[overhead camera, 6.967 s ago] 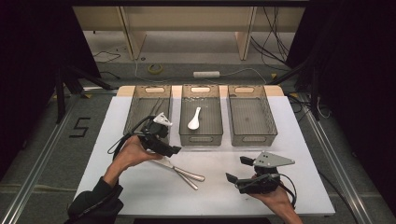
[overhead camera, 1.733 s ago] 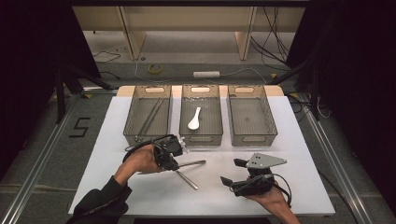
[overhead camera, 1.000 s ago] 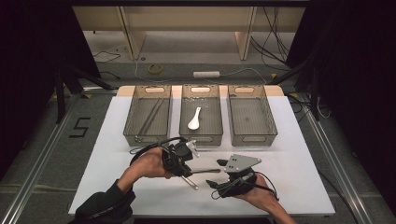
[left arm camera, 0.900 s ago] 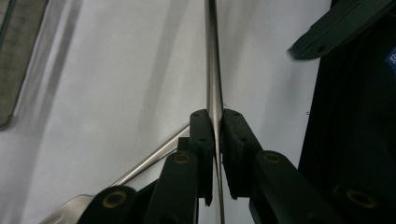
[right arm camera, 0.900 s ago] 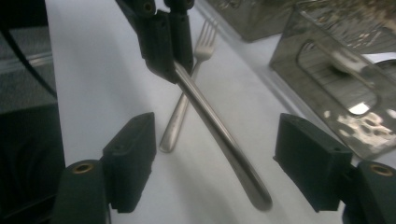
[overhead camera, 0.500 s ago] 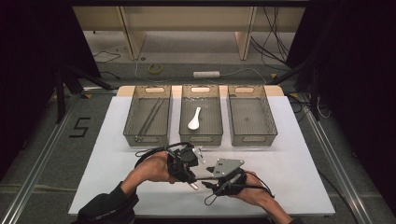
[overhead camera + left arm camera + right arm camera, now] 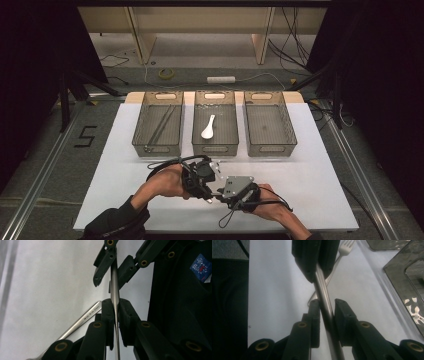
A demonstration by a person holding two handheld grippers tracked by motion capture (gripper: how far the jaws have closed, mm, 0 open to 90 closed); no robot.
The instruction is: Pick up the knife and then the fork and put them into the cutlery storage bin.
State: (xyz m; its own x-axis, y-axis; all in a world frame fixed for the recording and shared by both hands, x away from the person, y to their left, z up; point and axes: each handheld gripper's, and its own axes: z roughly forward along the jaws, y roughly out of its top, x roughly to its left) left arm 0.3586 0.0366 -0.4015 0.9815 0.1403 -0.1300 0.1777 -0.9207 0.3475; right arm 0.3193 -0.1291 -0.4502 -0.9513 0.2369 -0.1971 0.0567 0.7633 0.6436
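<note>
Steel handle (image 7: pixel 323 291) right in the middle of it, hanging over the near centre of the white table (image 7: pixel 320 170), short of the bins (image 7: pixel 263 149). The left gripper (image 7: pixel 115 302) is clamped down tight on it, jaws all but closed. The right gripper (image 7: pixel 327 302) has just been closing, and its pads now look pressed against the same handle a little further along. Two grips on one thin bar: if the left lets go before the right has it squarely, the smooth steel could slide or swing out. If both pull at once, it could twist free. Below lies a fork (image 7: pixel 346 247) on the table, close enough for a dropped handle to clatter onto it.
</note>
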